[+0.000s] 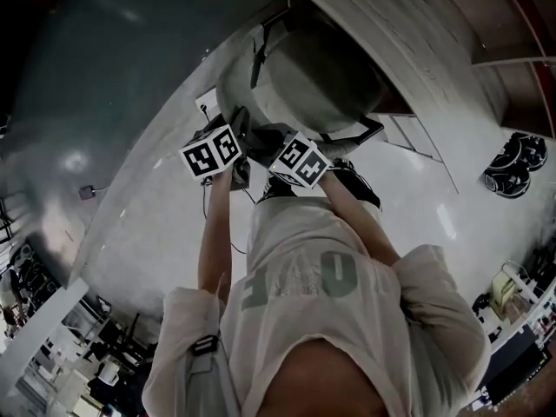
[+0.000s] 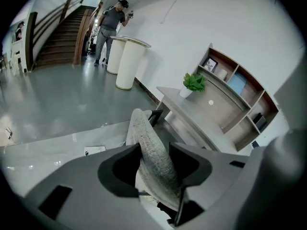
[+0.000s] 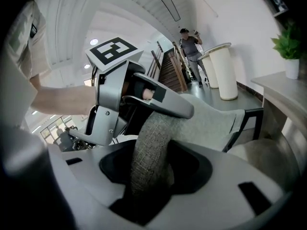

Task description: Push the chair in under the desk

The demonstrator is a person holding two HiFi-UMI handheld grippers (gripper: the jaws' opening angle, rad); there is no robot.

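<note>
Desk point(image 1: 408, 33) runs diagonally across upper right, head view. Chair point(image 1: 321, 76) centre-top, just beside it, seat facing upper right toward desk; backrest point(image 2: 144, 128) edge lies upper-left to lower-right. Left gripper point(image 2: 156, 150) wide, jaws pressing backrest. Right gripper point(image 3: 151, 152) wide, backrest between jaws, gaps either side.

We take this for an office lobby: polished grey floor point(image 2: 57, 99), a broad staircase point(image 2: 62, 37), white round counters point(image 2: 129, 63), a wall-side surface point(image 2: 201, 111) with shelves point(image 2: 240, 95) and a potted plant point(image 2: 193, 84).
</note>
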